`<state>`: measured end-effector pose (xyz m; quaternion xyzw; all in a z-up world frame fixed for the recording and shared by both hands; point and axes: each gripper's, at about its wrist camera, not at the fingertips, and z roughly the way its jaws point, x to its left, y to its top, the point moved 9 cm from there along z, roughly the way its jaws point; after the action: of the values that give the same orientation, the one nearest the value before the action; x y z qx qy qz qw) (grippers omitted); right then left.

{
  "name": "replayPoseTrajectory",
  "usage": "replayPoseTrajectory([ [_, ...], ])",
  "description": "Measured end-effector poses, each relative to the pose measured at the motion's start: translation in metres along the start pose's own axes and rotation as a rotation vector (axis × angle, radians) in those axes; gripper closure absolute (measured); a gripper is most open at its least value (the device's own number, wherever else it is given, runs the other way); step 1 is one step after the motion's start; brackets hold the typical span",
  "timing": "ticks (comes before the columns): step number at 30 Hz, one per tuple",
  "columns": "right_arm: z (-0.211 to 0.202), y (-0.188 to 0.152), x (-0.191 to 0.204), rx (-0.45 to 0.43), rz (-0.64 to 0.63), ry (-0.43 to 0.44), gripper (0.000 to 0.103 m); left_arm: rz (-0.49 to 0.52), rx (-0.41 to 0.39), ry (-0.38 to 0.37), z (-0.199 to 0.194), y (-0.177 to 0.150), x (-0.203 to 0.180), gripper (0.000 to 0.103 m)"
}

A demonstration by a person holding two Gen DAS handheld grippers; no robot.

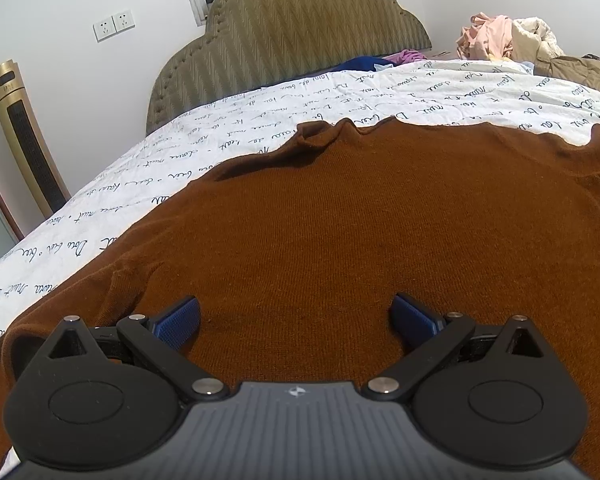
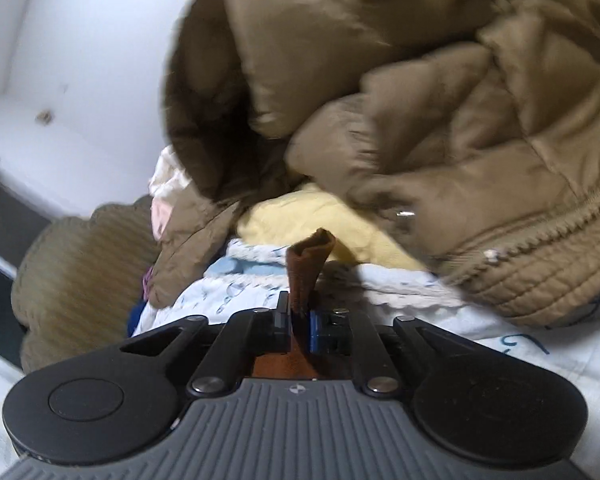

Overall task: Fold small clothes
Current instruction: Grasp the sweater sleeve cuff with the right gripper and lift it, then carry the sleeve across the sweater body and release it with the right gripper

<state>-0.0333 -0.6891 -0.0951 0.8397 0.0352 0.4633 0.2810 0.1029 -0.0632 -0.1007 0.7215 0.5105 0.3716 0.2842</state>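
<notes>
The left gripper [image 1: 296, 322] is hovering low over the brown sweater [image 1: 340, 232], its blue-padded fingers [image 1: 178, 320] spread wide apart with nothing between them. The sweater is lying flat on the bed [image 1: 180, 168], its collar pointing toward the headboard [image 1: 284, 40], its body covering the near part of the bedspread.

The right gripper [image 2: 300, 320] is angling toward a pile at the bed's far side, its fingers pressed together on a folded strip of brown sweater fabric [image 2: 310, 268] that is sticking up beyond the tips.

A tan puffer jacket [image 2: 440, 100] is looming just beyond that strip, with a yellow cloth [image 2: 300, 212] beneath it. A heap of pink and cream clothes [image 1: 504, 38] is sitting near the far right corner of the bed. A gold tower heater [image 1: 24, 136] is standing against the wall beside two wall sockets [image 1: 114, 26].

The bedspread is carrying cursive writing, too distorted to read.
</notes>
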Motion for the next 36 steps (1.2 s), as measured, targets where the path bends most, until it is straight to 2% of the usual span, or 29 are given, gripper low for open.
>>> replayPoseTrajectory([
  [7, -0.031, -0.01, 0.07, -0.088, -0.272, 0.002, 0.091, -0.008, 0.002, -0.006, 0.0, 0.0, 0.001, 0.0],
  [10, -0.044, -0.029, 0.115, -0.107, -0.385, 0.061, 0.091, -0.026, 0.007, -0.022, 0.001, 0.001, 0.003, 0.0],
  [12, -0.048, -0.05, 0.145, -0.086, -0.447, 0.121, 0.091, -0.044, 0.014, -0.036, 0.001, 0.001, 0.006, 0.0],
  [15, -0.048, -0.092, 0.179, -0.015, -0.507, 0.194, 0.091, -0.069, 0.04, -0.058, 0.003, 0.002, 0.012, 0.0],
  [17, -0.045, -0.125, 0.195, 0.054, -0.539, 0.218, 0.091, -0.087, 0.029, -0.058, 0.0, 0.006, 0.021, 0.0],
  [24, -0.043, -0.238, 0.243, 0.24, -0.687, 0.285, 0.091, -0.18, 0.0, 0.048, 0.0, 0.011, 0.076, 0.0],
  [27, -0.048, -0.288, 0.267, 0.306, -0.754, 0.321, 0.091, -0.215, 0.037, 0.076, 0.011, -0.002, 0.089, 0.0],
  [29, -0.051, -0.321, 0.283, 0.351, -0.792, 0.336, 0.091, -0.246, 0.069, 0.069, 0.018, -0.01, 0.092, 0.0],
  [31, -0.049, -0.347, 0.291, 0.386, -0.824, 0.341, 0.091, -0.28, 0.06, 0.046, 0.018, -0.01, 0.095, 0.0],
  [36, -0.045, -0.396, 0.305, 0.457, -0.898, 0.351, 0.091, -0.313, 0.078, 0.043, 0.021, -0.015, 0.094, 0.0],
])
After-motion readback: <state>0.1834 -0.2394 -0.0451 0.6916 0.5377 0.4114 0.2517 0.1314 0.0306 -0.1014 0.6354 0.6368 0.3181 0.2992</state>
